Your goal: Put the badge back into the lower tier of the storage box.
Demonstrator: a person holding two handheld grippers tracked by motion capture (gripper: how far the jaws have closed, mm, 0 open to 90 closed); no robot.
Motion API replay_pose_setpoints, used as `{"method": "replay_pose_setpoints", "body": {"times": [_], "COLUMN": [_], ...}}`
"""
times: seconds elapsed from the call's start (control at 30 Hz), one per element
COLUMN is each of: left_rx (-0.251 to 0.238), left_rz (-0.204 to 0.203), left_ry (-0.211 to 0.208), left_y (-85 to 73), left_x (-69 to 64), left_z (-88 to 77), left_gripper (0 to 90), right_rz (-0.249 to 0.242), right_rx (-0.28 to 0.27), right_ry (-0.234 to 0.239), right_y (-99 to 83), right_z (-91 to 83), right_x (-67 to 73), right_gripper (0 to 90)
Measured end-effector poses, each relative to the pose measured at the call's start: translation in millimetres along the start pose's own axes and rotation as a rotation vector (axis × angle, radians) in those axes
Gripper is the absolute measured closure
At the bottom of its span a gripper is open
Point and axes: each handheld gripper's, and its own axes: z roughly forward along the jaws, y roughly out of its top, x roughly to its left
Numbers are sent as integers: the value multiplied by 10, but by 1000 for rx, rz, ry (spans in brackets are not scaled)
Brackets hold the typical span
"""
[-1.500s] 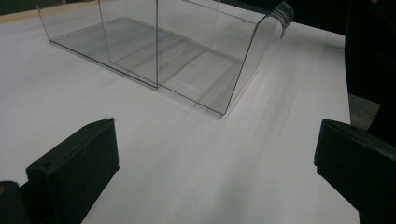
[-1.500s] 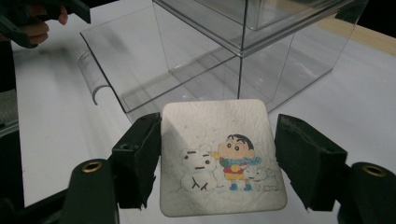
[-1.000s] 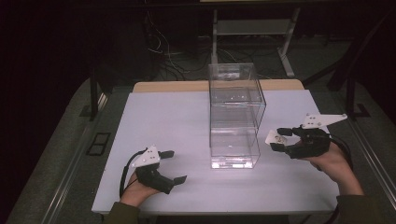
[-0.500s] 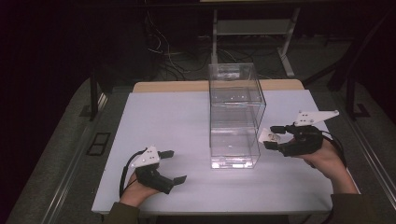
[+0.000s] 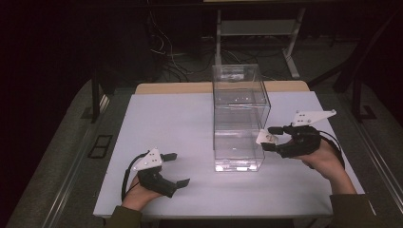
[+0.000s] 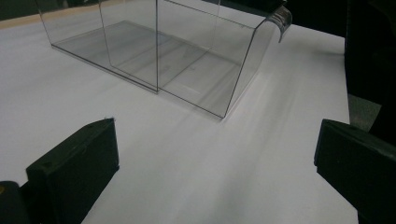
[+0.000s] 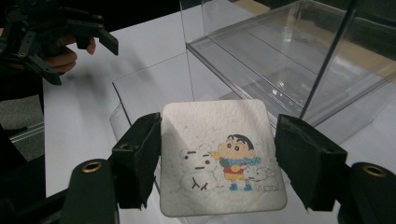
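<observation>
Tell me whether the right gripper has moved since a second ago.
Yes. The right gripper, shut on the coaster, has shifted left toward the clear box.

Clear box [image 5: 240, 118] mid-counter [image 5: 166, 118]; left tool [image 5: 176, 168] near-left of it, right tool [image 5: 269, 138] with coaster [image 7: 222, 156] just right.

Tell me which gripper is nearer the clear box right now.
Right. The right gripper, holding a coaster, is beside the clear box; the left gripper sits well off toward the table's near-left.
</observation>
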Motion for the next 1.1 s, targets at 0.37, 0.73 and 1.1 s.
{"method": "replay_pose_setpoints", "body": {"times": [0.37,0.73,1.1], "left_rx": [-1,-2,-2], "left_rz": [-1,-1,0], "left_ry": [-1,-1,-2], "left_y": [2,2,3], "left_x": [-1,-3,-5], "left_z": [-3,-5,-6], "left_gripper": [0,0,0], "right_rz": [-14,-31,-42], "right_rx": [-2,4,31], "right_ry": [21,39,45], "right_y": [86,172,235], "right_z": [114,245,406], "right_x": [48,107,183], "right_gripper": [323,323,323]}}
